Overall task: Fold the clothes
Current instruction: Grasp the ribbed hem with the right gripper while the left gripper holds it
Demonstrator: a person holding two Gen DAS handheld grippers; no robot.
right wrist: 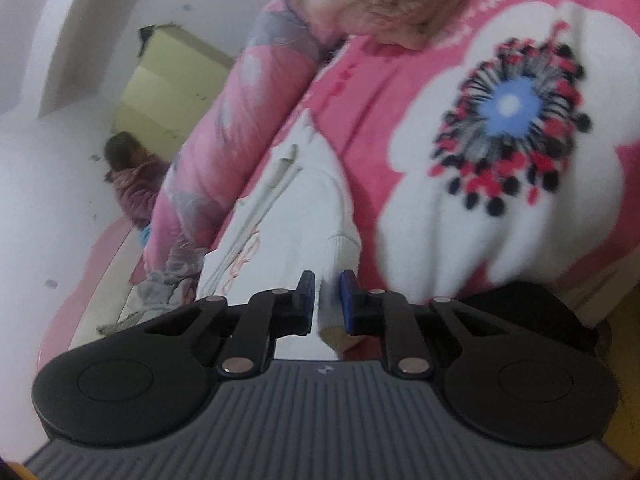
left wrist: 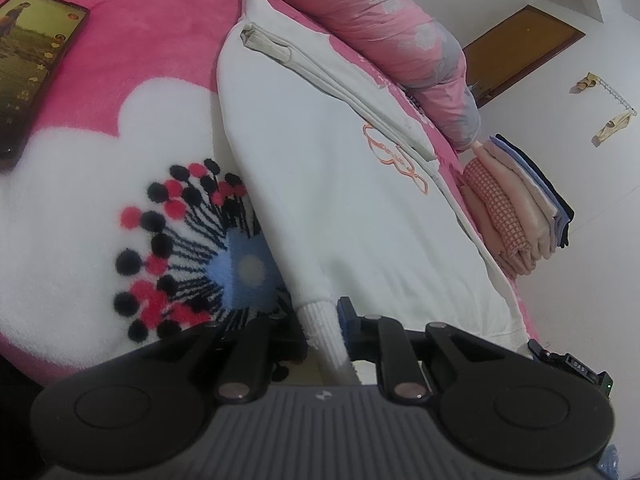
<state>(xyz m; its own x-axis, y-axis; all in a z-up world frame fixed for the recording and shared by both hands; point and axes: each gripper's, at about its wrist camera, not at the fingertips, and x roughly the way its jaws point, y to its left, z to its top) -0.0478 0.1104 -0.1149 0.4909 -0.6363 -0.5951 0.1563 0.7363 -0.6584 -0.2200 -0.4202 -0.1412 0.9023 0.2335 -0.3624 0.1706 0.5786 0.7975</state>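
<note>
Pink fleece blanket [left wrist: 168, 60] covers the bed, with a phone [left wrist: 28, 64] and folded clothes stack [left wrist: 516, 208] nearby. My left gripper [left wrist: 324, 332] pinches the white sweatshirt [left wrist: 340, 184] cuff; my right gripper [right wrist: 326, 304] is narrowed onto its other cuff.

Our left gripper [left wrist: 326, 332] pinches the white sweatshirt's ribbed cuff [left wrist: 322, 326]; folded clothes [left wrist: 516, 208] stack far right.

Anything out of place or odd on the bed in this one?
A phone with its screen lit lies on the pink blanket, beside the white sweater that is being folded. It is no clothing and sits in the folding area. Nothing looks spilled or damaged.
</note>
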